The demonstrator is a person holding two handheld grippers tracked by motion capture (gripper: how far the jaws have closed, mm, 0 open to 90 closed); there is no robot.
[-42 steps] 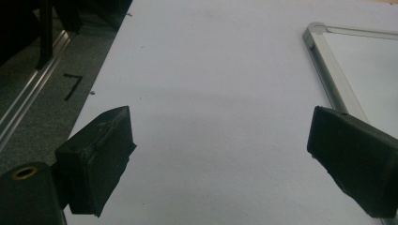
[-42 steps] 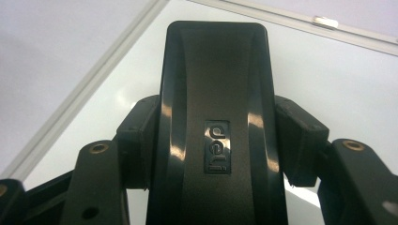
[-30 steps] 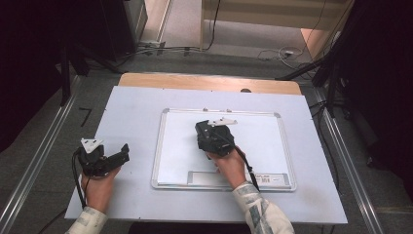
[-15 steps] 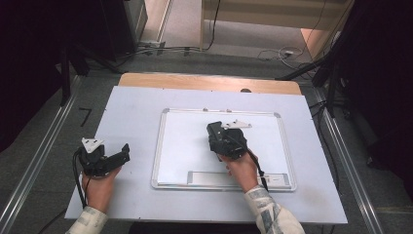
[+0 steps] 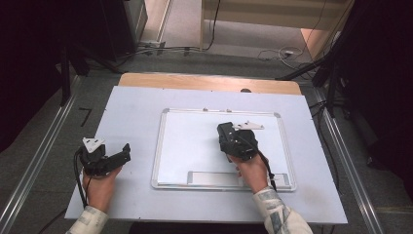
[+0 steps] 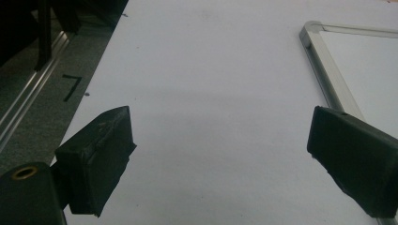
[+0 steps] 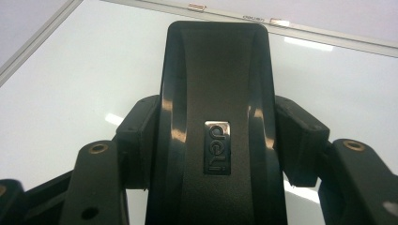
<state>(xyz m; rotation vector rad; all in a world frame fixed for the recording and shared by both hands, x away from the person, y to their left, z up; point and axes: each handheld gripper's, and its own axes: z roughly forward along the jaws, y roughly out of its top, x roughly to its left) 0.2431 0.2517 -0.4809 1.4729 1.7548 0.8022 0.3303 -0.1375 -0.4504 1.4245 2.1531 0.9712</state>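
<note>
Eraser (image 7: 216, 122) base cut off by bottom edge in right gripper view; its underside hidden against whiteboard (image 7: 70, 84). Whiteboard frame print too small to read.

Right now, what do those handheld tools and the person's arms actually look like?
Each hand carries a black tool. The left tool has two blunt, wedge-shaped black fingers with brass-ringed screw holes at the base. Both the left and the right tool bear a pale grey three-cornered plate on top and trail a black cable. The person wears light, patterned sleeves.
</note>
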